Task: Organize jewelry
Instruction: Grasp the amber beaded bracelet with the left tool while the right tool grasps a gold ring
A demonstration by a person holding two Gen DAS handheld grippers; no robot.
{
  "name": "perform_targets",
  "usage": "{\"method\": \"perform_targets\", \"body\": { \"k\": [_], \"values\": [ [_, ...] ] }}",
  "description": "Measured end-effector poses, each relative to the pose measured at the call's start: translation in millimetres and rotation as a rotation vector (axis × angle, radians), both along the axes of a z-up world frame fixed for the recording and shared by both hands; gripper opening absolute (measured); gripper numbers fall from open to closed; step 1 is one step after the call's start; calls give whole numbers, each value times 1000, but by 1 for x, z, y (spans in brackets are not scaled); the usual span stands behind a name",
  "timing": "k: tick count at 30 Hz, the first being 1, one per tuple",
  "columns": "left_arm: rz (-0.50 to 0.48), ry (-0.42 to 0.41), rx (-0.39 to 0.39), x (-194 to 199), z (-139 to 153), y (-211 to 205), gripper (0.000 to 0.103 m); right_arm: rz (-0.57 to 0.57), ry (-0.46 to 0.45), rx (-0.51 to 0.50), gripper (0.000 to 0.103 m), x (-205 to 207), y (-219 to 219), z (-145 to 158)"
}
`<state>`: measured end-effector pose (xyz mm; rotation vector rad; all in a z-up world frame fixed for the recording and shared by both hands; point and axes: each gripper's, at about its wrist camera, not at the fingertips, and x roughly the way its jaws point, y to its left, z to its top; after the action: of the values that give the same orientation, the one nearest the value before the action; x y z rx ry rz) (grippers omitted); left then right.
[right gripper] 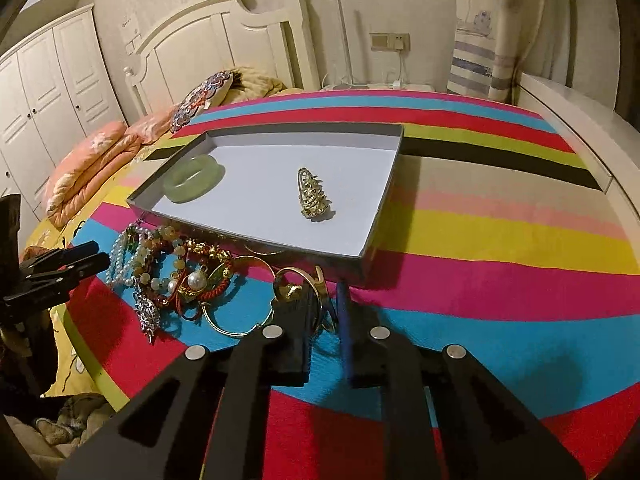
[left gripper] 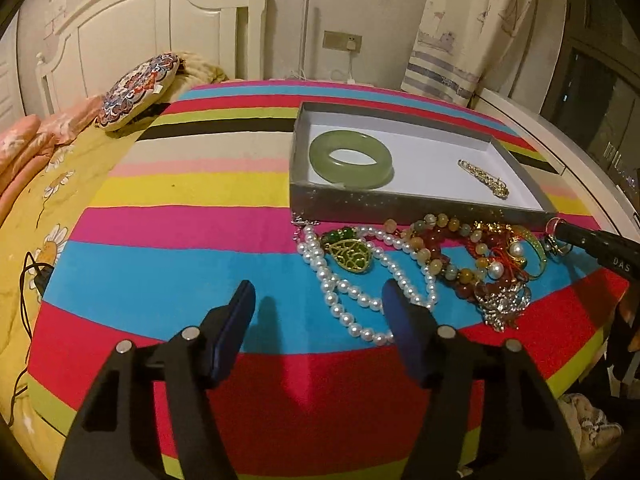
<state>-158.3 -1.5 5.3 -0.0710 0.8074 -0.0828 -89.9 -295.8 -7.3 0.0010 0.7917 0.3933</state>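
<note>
Jewelry [left gripper: 432, 264] is being sorted into the tray [right gripper: 372, 236]. A gold bangle [right gripper: 320, 280] is being clamped by the right gripper [right gripper: 326, 312]; the left gripper [left gripper: 318, 296] is being held unclenched, empty. A lift into the tray is judged next.

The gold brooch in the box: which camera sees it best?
The right wrist view. There the gold brooch lies near mid-frame on the box's white floor, its openwork clear. In the left wrist view it is smaller, off to the right and foreshortened.

Home bedroom: white headboard [right gripper: 224, 40], wardrobe [right gripper: 48, 80], striped bedspread [right gripper: 480, 216], pillows [right gripper: 96, 160].
</note>
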Motion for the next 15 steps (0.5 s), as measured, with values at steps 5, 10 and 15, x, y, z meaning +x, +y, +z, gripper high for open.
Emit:
{"method": "perform_targets", "body": {
  "k": [5,10,15],
  "values": [
    [-106,-62,41,-7,15,-29,65,14,-30,8,14,-7,-2,8],
    [-218,-61,65,-1,16,-65,63,33,-41,14,14,-12,1,11],
    [-204,-12,34,18,9,-69,51,45,-52,12,14,-14,2,12]
  ]
}}
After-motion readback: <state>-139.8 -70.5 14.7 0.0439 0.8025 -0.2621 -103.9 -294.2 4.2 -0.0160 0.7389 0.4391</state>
